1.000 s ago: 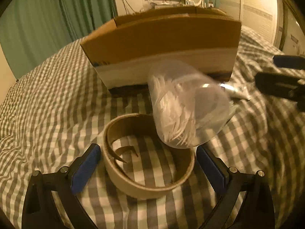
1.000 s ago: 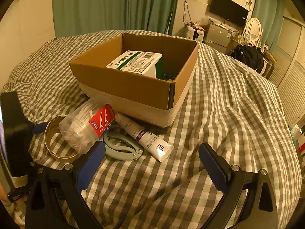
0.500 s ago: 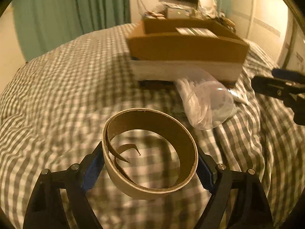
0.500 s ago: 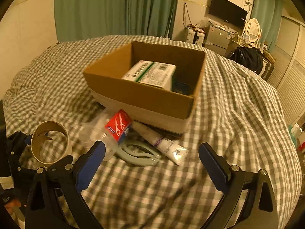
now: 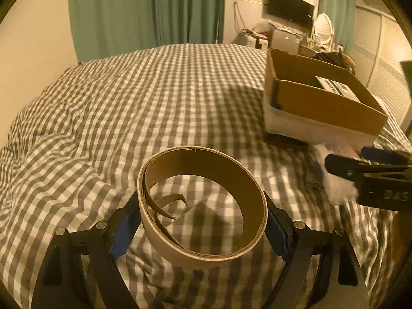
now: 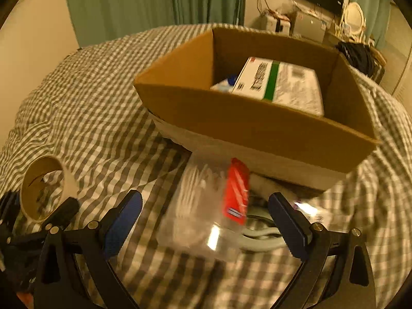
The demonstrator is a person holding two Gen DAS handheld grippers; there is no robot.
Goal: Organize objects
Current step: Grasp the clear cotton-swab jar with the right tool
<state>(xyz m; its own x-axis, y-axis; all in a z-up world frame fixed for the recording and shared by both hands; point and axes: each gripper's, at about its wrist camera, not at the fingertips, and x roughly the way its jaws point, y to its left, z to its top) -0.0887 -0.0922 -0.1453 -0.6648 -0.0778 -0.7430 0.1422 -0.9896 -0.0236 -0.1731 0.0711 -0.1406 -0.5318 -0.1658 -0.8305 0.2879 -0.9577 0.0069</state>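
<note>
Cardboard tape ring (image 5: 202, 203) sits clamped between the blue pads of the left gripper (image 5: 202, 220), held clear of the checked bedcover (image 5: 128, 108) with its open axis pointing forward along the fingers. Further out and to the right lies the open cardboard box (image 5: 316, 108), so the ring probably needs carrying rightward and forward over its near wall. The right gripper (image 6: 206, 219) is spread wide and empty, straddling the clear tub of cotton swabs (image 6: 206, 206) lying on its side just before that box, making it the nearer hand for the tub.
</note>
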